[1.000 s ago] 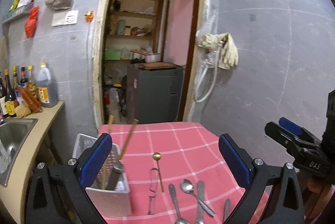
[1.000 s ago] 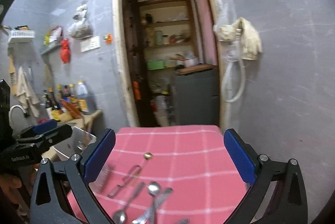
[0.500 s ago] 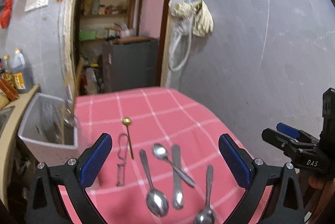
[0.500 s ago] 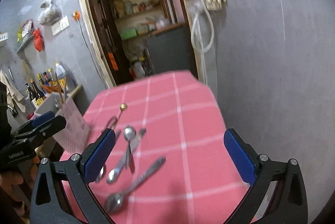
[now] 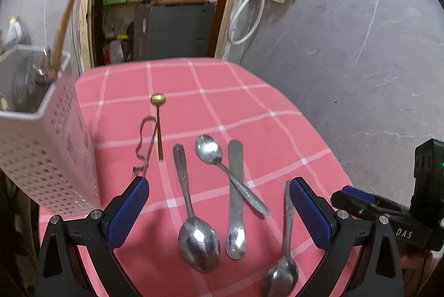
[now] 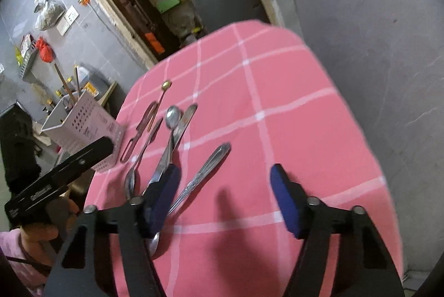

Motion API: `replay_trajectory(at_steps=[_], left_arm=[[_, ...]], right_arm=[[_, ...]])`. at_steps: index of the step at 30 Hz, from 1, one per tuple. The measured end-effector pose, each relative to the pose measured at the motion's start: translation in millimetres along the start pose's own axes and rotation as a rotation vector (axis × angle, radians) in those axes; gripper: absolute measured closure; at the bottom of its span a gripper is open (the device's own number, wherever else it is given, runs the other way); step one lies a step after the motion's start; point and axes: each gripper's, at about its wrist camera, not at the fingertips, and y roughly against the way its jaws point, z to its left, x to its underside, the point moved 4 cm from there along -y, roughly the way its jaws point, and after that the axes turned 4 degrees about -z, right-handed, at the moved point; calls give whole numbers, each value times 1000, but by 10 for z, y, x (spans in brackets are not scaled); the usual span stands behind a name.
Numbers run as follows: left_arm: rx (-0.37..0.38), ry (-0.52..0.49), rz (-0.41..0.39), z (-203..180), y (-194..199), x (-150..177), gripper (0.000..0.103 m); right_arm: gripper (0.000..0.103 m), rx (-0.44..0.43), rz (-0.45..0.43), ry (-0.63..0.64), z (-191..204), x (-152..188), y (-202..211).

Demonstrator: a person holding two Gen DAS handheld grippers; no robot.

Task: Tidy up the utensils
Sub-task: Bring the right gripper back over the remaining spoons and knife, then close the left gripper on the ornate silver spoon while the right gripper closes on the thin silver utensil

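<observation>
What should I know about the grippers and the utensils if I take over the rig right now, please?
Left gripper: open, empty, above the spoons.
Right gripper: fingers closing, nothing between them yet; the right-most spoon lies just beside its left finger.
Utensils: four steel spoons, one small gold spoon and a wire tool lie loose on the pink checked cloth.
White perforated holder stands at the cloth's left edge, with a few sticks already in it.
Left: move every loose piece into the holder.
</observation>
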Motion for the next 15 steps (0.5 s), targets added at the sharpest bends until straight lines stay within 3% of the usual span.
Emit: replay_trajectory(at_steps=[6, 15], left_arm=[[-4, 59, 64, 165, -262, 112, 23], [29, 160, 157, 336, -497, 181, 55]], right_arm=[[71, -46, 60, 25, 117, 105, -237], [76, -120, 168, -5, 208, 145, -488]])
